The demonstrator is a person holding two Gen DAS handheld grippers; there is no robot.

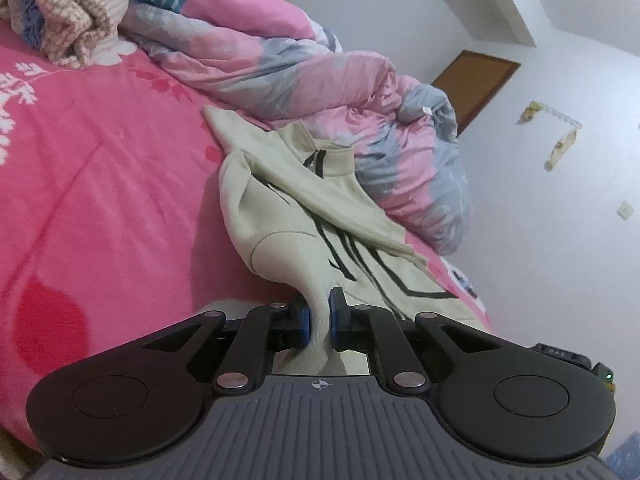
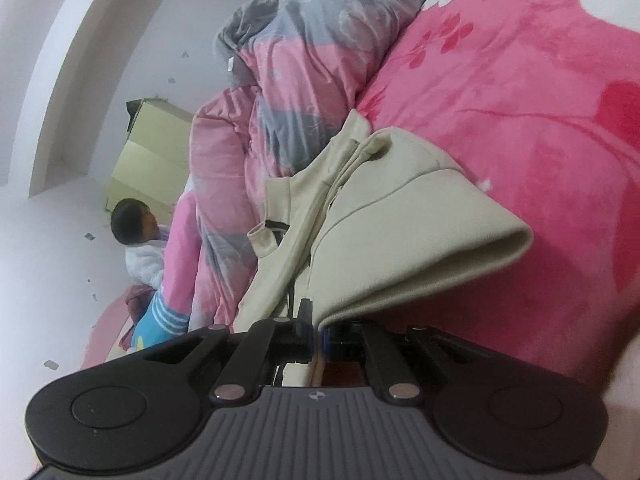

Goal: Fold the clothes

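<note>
Left wrist view shows the left gripper [image 1: 319, 322] pinching the soft, light cream top [image 1: 320, 216] over the bed [image 1: 100, 168], the right gripper [image 2: 316, 332] apparently clamping another edge; limp cloth wants edge grips.

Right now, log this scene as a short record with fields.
surface: pink floral bedsheet
garment: cream sweatshirt with black lettering, partly lifted off the sheet
left gripper: shut on bunched sweatshirt fabric
right gripper: shut on a sweatshirt edge
beside garment: crumpled pink-and-grey duvet
also on bed: knitted beige garment
background: child past the duvet
</note>
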